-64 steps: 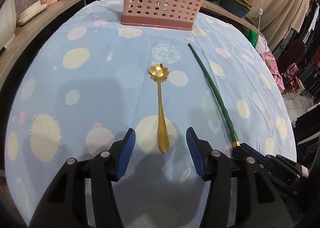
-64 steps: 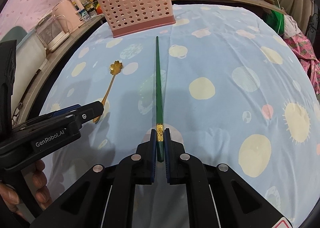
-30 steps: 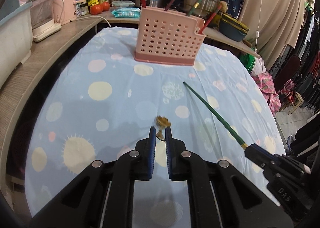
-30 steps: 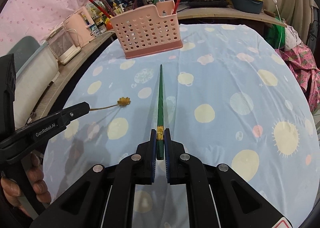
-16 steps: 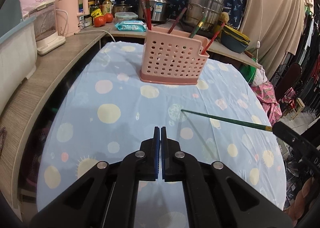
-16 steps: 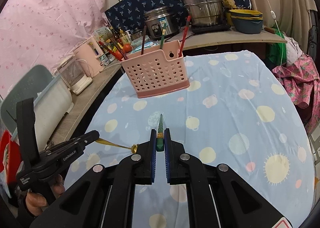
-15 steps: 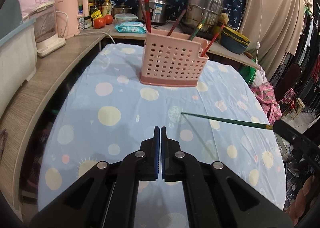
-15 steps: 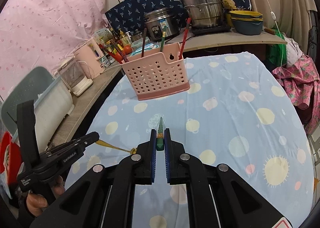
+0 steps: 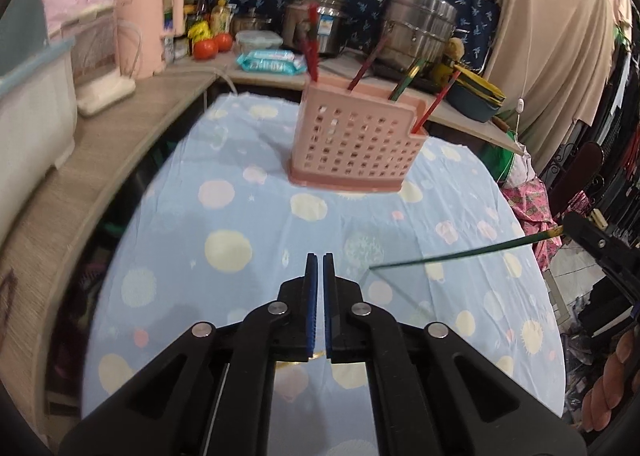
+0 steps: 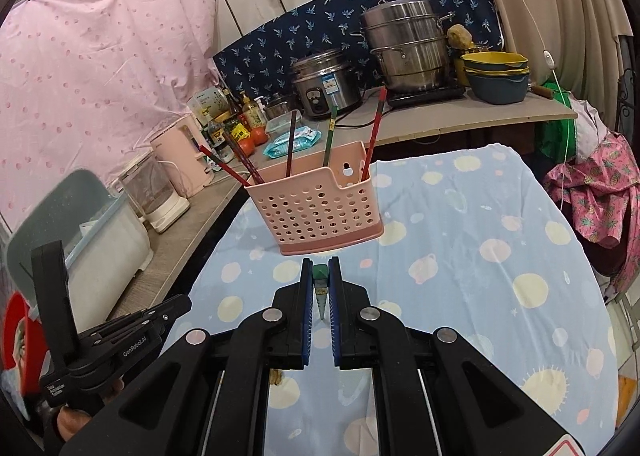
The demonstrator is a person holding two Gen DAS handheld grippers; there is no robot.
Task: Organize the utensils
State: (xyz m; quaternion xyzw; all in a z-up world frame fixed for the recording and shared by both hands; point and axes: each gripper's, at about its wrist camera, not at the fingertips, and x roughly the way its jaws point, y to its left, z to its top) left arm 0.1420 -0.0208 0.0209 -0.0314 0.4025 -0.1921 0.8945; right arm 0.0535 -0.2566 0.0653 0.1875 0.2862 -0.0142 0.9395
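The right gripper (image 10: pixel 320 285) clamps a thin green chopstick (image 9: pixel 460 255) above the dotted blue tablecloth (image 9: pixel 256 216). The left gripper (image 9: pixel 319 284) is pressed closed; its content is hidden. The pink perforated plastic basket (image 10: pixel 316 212) is well apart.

A matt pink perforated plastic basket (image 10: pixel 316 212) is seen on a soft, wrinkled printed cloth (image 10: pixel 480 256), with brushed shiny metal pots (image 10: pixel 408 52) on a rough wood-grain counter (image 9: pixel 92 160) and a glossy green chopstick (image 9: pixel 460 256).

- The left gripper (image 9: pixel 319 268) hangs above the spotted blue tablecloth (image 9: pixel 224 216), pads pressed nearly together.
- A pink perforated basket (image 9: pixel 354 148) stands ahead, chopsticks poking out.
- The right gripper (image 9: pixel 570 222) grips a green chopstick (image 9: pixel 460 255) in midair.
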